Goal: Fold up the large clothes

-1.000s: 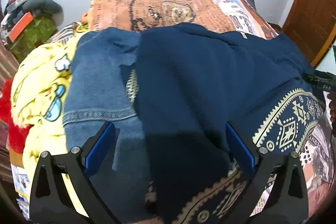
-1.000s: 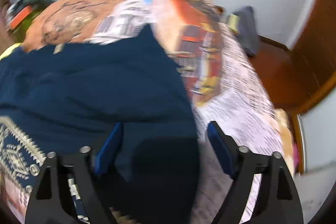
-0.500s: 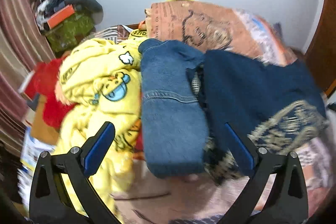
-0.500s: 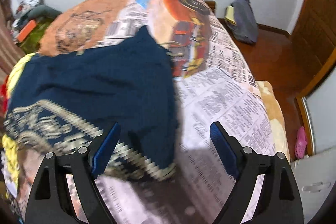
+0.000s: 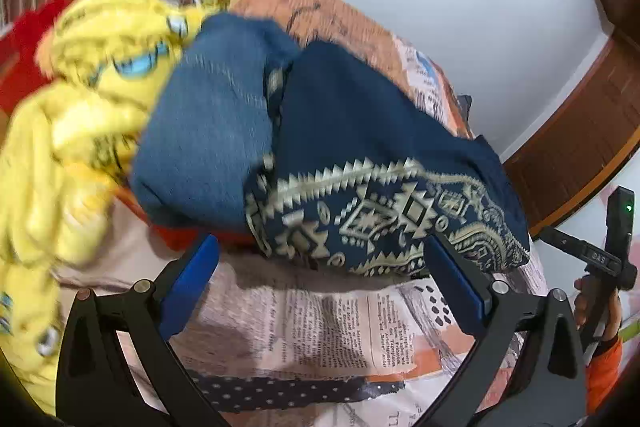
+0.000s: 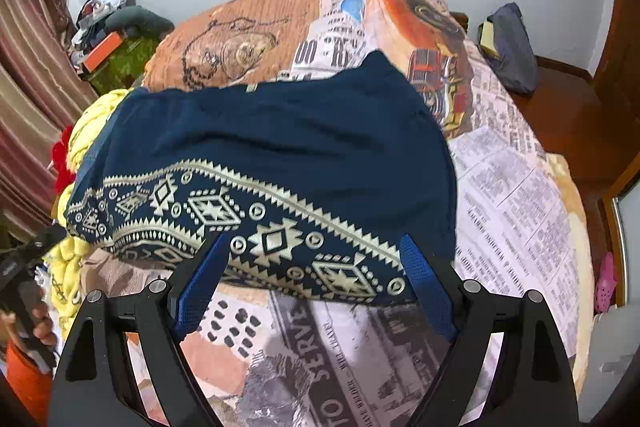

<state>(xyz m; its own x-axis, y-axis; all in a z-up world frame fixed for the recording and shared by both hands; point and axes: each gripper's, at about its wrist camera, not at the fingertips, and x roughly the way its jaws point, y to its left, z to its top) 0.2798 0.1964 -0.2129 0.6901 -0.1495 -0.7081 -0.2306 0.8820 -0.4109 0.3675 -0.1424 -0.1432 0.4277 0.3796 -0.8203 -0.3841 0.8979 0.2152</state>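
right wrist view, right tongs [image 6: 314,283] agape, tilted down

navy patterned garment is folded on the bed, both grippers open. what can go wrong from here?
1. The navy garment lies against the folded denim and the yellow blanket; a grab at that edge might drag them along.
2. The left gripper and right gripper stand empty over the printed bedsheet; pinching low could catch the sheet too.
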